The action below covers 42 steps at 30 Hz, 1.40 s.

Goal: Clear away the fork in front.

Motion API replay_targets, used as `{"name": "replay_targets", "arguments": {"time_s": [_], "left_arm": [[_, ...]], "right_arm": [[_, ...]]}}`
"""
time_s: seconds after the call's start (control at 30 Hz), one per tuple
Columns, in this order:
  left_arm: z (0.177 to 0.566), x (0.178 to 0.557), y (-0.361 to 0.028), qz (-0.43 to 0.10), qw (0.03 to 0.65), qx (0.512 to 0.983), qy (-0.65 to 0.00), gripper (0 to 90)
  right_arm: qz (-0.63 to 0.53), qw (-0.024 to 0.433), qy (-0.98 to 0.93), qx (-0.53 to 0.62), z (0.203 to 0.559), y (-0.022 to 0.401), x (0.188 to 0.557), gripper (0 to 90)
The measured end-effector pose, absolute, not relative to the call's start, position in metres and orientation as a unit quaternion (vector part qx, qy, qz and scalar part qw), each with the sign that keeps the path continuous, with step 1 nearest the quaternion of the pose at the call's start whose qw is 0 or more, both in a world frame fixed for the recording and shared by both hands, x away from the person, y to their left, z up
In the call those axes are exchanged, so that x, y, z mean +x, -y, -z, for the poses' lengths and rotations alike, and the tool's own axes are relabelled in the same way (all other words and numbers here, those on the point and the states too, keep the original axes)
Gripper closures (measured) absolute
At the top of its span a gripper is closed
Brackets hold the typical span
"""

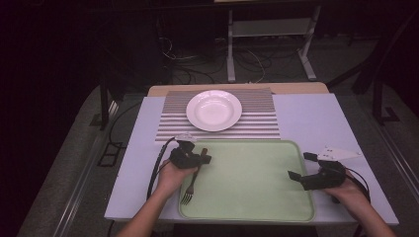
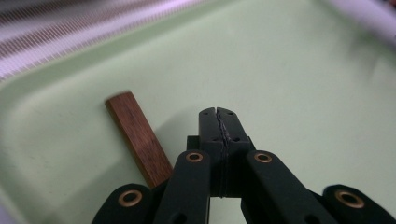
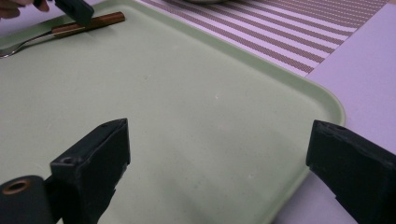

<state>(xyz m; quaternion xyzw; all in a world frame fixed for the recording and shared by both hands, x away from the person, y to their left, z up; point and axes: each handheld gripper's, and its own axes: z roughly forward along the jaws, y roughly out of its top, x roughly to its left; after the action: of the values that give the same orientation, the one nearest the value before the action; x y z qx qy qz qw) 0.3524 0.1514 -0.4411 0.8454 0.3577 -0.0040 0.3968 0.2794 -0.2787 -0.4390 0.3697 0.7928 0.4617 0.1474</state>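
Observation:
A fork with a brown wooden handle lies at the left end of the pale green tray, tines toward the person. My left gripper hovers over the handle end with its jaws shut against each other. The handle lies just to their left, not between them. The right gripper view shows the same fork far off, with the left gripper's tip above it. My right gripper stands open at the tray's right edge, nothing between its jaws.
A white plate rests on a striped placemat beyond the tray. The tray sits on a pale table, its raised rim close to my right gripper. Cables trail from both grippers; dark floor and frames lie behind.

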Motion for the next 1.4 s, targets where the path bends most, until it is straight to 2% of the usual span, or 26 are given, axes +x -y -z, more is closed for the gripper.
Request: {"name": "replay_targets", "arguments": {"time_s": [0.07,0.6,0.83,0.87,0.9,0.97,1.1,1.4], "left_arm": [[0.444,0.354,-0.151,-0.007,0.38,0.854,-0.355,89.4],[0.443,0.359,-0.177,-0.041,0.374,0.843,-0.384,87.0],[0.433,0.351,-0.174,-0.061,0.405,0.839,-0.358,71.2],[0.43,0.349,-0.174,-0.066,0.409,0.839,-0.354,67.6],[0.427,0.347,-0.174,-0.07,0.415,0.837,-0.349,60.1],[0.421,0.342,-0.176,-0.074,0.425,0.835,-0.342,57.1],[0.413,0.333,-0.177,-0.062,0.443,0.83,-0.333,41.9],[0.406,0.314,-0.186,-0.067,0.468,0.821,-0.319,22.9]], "right_arm": [[-0.46,0.147,-0.795,0.368,0.439,0.277,0.28,6.5],[-0.457,0.148,-0.799,0.363,0.439,0.274,0.279,6.5],[-0.458,0.147,-0.798,0.363,0.439,0.274,0.279,6.5],[-0.457,0.147,-0.798,0.364,0.439,0.275,0.279,6.5],[-0.457,0.148,-0.798,0.364,0.439,0.275,0.279,6.5],[-0.457,0.148,-0.798,0.363,0.439,0.275,0.279,6.5],[-0.457,0.148,-0.798,0.364,0.439,0.275,0.28,6.5],[-0.459,0.149,-0.796,0.366,0.439,0.276,0.28,6.5]]}}
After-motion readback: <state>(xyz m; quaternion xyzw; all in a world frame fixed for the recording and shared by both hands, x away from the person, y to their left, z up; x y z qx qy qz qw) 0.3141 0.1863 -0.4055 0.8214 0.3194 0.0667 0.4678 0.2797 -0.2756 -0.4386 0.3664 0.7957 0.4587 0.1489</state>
